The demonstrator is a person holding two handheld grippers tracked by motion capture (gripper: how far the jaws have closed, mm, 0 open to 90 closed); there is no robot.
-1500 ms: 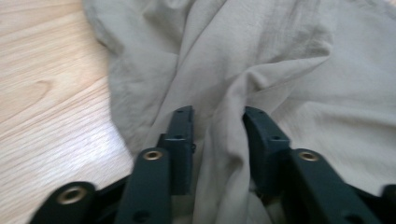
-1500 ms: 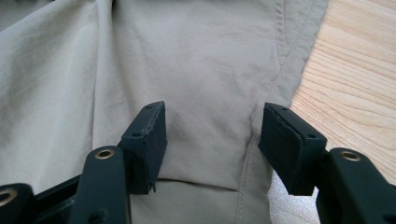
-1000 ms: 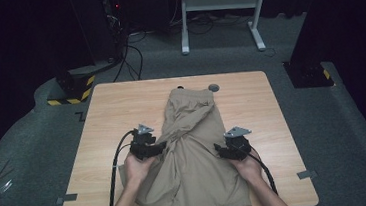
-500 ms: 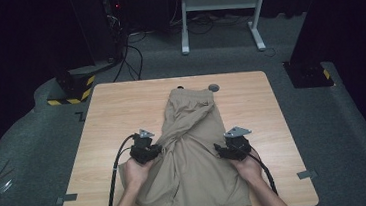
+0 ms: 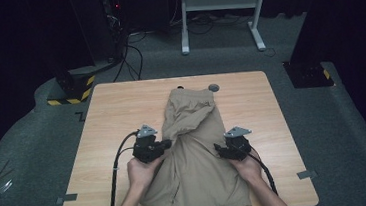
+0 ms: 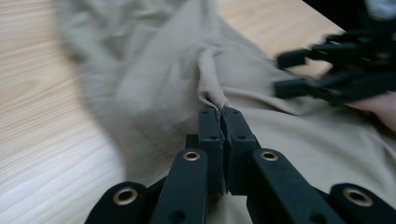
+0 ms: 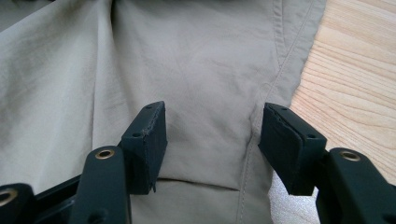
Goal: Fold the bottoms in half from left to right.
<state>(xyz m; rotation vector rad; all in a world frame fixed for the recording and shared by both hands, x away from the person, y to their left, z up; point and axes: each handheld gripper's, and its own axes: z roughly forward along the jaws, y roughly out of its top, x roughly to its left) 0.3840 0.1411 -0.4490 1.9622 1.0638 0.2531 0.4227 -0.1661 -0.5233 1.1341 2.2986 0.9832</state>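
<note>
The wooden worktop point(image 5: 106, 114) sits in the middle of the high view, and the khaki trousers point(image 5: 196, 167) lie lengthwise down its centre, waistband toward the top of the frame, legs reaching the bottom edge. Compared with a second ago the cloth left of centre has bunched up: a ridge of fabric point(image 6: 210, 81) now rises there, where it lay flatter before. The left hand-held gripper point(image 5: 167, 144), at centre-left of the high view, has just been closing its jaws, and in the left gripper view they are clenched on that pinch of trouser fabric; it has also shifted slightly right and up in the frame. The right hand-held gripper point(image 5: 220, 150), at centre-right, has not moved; its jaws stand released, apart over the cloth beside a seam point(image 7: 254, 140).
</note>
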